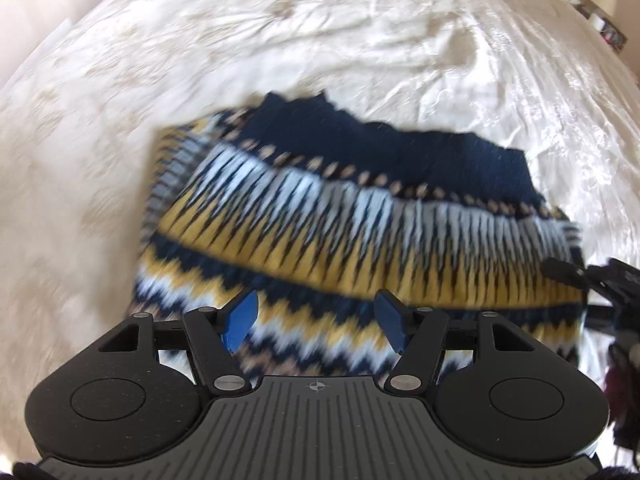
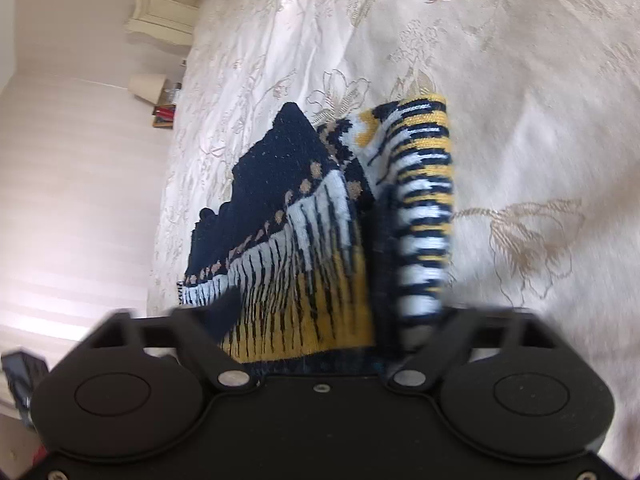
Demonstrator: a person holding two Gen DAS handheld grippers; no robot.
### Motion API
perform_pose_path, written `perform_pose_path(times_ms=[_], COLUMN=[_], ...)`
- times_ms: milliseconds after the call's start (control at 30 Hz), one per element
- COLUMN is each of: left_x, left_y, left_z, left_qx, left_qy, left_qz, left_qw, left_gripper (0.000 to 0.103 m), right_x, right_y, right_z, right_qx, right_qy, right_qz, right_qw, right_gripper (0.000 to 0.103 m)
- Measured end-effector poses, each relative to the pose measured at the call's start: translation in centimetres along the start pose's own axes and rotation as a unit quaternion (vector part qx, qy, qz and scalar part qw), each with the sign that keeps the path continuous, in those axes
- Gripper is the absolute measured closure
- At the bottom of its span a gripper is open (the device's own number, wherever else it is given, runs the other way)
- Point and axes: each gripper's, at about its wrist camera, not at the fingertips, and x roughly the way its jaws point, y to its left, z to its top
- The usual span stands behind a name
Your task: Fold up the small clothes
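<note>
Sweater: patterned knit sweater point(image 1: 360, 216) on bedspread point(image 1: 280, 52), part-folded.
Left gripper point(image 1: 316, 320): jaws spread, empty, above hem.
Right gripper point(image 2: 316, 320): jaws around bunched edge; pinch unclear.
Risk: loose hold slipping, fold collapsing.

The left wrist view is aimed steeply down over the patterned knit garment point(image 1: 352, 216) on the cream bedspread point(image 1: 280, 40). The right wrist view is set shallower and closer. The garment point(image 2: 304, 240) and bedspread point(image 2: 520, 120) are shared.
</note>
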Motion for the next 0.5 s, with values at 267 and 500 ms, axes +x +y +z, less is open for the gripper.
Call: perform_pose_path(times_ms=[267,500], left_x=[-2.7,-2.2], left_y=[4.4,7.4], left_z=[-3.2,-3.4], left_qx=[-0.006,0.016], left_qy=[0.005,0.002], left_qz=[0.010,-0.034], left_qw=[0.9999,0.9993], left_gripper=[0.040,0.040], right_x=[-0.5,0.0], right_y=[4.8,11.6], right_z=[-0.9,-2.1], right_qx=[-0.077,-0.126], right_qy=[-0.020,-0.029], right_qz=[-0.101,-0.161], right_qw=[0.992,0.978], right_gripper=[0.068,0.069])
